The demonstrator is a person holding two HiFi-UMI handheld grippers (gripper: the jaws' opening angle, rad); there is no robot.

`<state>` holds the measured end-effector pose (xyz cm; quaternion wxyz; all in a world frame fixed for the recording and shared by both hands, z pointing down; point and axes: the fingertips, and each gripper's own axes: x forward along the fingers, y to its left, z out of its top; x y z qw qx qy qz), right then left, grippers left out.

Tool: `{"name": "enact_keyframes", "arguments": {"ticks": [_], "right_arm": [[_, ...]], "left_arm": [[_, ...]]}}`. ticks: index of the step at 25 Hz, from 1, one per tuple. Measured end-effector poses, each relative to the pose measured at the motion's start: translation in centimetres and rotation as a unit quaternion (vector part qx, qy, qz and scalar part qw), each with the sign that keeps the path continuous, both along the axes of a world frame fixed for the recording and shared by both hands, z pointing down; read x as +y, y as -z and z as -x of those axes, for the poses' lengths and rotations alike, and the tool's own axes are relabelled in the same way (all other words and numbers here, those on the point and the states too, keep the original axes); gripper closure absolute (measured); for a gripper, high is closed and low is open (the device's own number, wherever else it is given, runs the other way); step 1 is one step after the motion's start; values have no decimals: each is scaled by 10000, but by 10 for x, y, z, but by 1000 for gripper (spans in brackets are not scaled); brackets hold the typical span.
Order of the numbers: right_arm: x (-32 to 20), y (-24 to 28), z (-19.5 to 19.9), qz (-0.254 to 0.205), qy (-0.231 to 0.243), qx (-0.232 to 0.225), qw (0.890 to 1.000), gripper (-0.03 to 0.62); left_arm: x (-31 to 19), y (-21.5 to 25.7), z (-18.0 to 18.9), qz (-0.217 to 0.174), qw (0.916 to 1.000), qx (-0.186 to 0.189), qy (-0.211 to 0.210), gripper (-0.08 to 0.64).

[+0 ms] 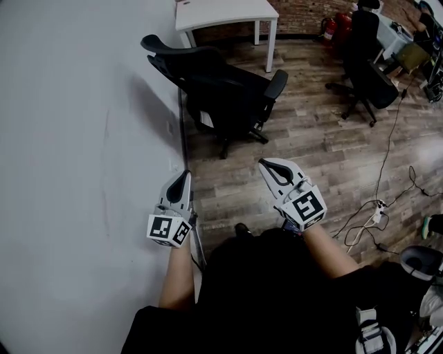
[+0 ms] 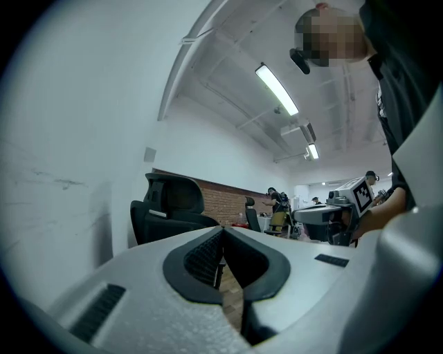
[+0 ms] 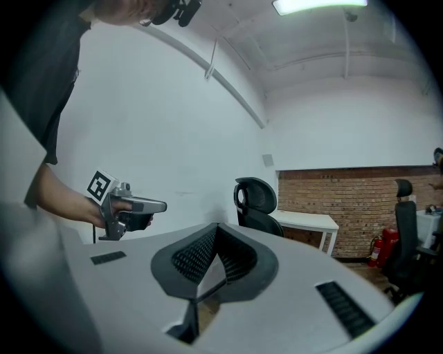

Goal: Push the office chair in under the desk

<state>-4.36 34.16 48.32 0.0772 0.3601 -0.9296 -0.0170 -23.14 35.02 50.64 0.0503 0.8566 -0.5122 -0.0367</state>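
Black office chair (image 1: 228, 97), headrest (image 1: 158, 45) toward wall (image 1: 83, 138)

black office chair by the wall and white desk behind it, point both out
black office chair by the wall (image 1: 160, 47), head view, on its headrest
white desk (image 1: 221, 12), head view, on its tabletop

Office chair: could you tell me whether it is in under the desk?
Out: the chair stands short of the desk, none of it beneath.
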Motion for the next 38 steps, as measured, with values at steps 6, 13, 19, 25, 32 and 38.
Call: {"name": "enact_keyframes", "arguments": {"ticks": [6,13,19,25,32,38], "right_arm": [[-53,-2,12,68,-97,26,9999,588],[-129,-18,28,124,-22,-130,9998,588],[-194,-12,36,216,269,-82,9994,588],[-242,2,30,289,709,-3,9971,588],[-282,-1,33,277,1413,1,9896,588],[-296,-6,39,411,1920,-135,9804,586]], "left_arm": [[-59,7,26,12,9999,-142,-72,545],[-131,5,55,36,9991,-430,-59,545],[-198,26,65,16,9979,-642,-78,545],[-254,44,83,53,9935,-1135,-19,545],[-302,46,107,309,9758,-2156,-191,545],[-344,56,125,610,9431,-3194,-690,543]]}}
